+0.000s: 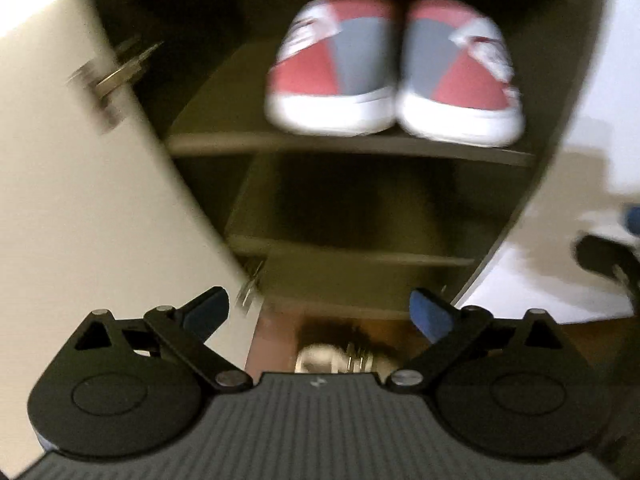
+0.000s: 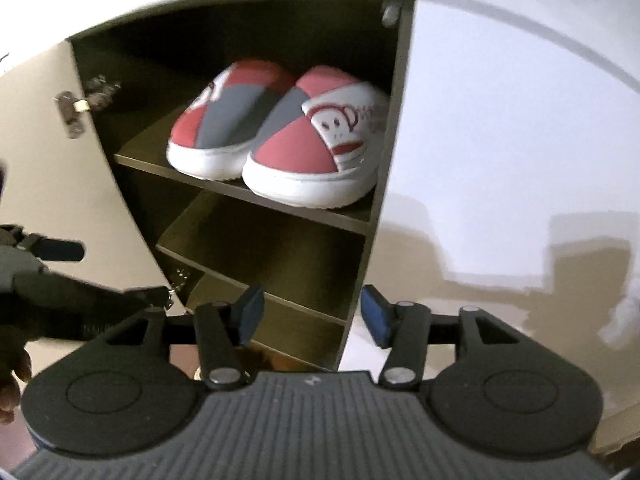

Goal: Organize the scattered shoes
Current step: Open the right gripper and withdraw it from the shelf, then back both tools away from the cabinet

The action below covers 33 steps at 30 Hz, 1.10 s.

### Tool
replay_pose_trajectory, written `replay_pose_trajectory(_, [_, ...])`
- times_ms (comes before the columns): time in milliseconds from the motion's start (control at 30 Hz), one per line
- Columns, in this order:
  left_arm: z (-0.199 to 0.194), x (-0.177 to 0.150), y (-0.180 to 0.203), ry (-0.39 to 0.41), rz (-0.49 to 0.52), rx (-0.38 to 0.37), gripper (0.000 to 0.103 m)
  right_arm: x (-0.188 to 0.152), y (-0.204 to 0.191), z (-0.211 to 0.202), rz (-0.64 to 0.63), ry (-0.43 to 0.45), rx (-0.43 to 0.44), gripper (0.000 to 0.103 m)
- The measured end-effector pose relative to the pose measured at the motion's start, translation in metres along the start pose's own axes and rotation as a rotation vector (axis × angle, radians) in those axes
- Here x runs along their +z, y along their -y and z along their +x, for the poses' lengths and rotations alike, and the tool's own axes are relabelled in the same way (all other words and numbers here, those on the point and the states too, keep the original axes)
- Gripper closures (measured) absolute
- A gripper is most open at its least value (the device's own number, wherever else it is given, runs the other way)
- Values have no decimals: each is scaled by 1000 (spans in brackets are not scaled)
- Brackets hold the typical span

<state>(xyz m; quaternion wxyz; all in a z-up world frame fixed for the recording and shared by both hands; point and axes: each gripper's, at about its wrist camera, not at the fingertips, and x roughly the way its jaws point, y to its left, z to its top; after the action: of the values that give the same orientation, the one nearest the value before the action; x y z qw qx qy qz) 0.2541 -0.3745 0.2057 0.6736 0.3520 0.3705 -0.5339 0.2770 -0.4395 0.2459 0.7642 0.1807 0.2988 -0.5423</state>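
A pair of red, grey and white slippers stands side by side, toes outward, on the upper shelf (image 2: 140,162) of an open shoe cabinet. The left slipper (image 1: 332,72) (image 2: 228,120) and right slipper (image 1: 460,76) (image 2: 316,148) touch each other; the right one shows a monkey face. My left gripper (image 1: 320,308) is open, back from the cabinet and below the slippers, with nothing between its blue pads. My right gripper (image 2: 312,312) is also open and empty, in front of the cabinet's right wall. One of the left gripper's fingers (image 2: 60,250) shows at the left edge.
The cream cabinet door (image 1: 80,160) (image 2: 52,180) stands swung open on the left, with metal hinges (image 1: 112,76). A shut glossy white door (image 2: 500,140) is on the right. Two lower shelves (image 2: 260,276) hold nothing. A person's hand (image 2: 12,380) grips the left tool.
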Motion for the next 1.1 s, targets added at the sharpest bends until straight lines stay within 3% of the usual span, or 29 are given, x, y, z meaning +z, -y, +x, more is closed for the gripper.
replay_pose_trajectory(67, [-17,0,-1,-31,-45,14,4,3,20,-45,-7,50,-16,32])
replay_pose_trajectory(167, [-60,-19,-9,-55,-89,13,4,11,30,-93,5,118,-64,17])
replay_pose_trajectory(367, [-120,-51,-29,58,-13,-42,4,-6,12,-154,146,191,-147,16])
replay_pose_trajectory(533, [-169,-58,-35,131,65,-70,4,-37,3,-242,245,229,-194,11])
replay_pose_trajectory(733, [-225,-82,-47,219,133,-98,4,-51,-7,-296,269,315,-227,7])
replay_pose_trajectory(967, [-259,-114,-52,223,129,-121,4,-63,26,-350,242,350,-263,7])
replay_pose_trajectory(1100, [-256,-101,-53,228,118,-128,4,-69,65,-380,243,341,-271,7])
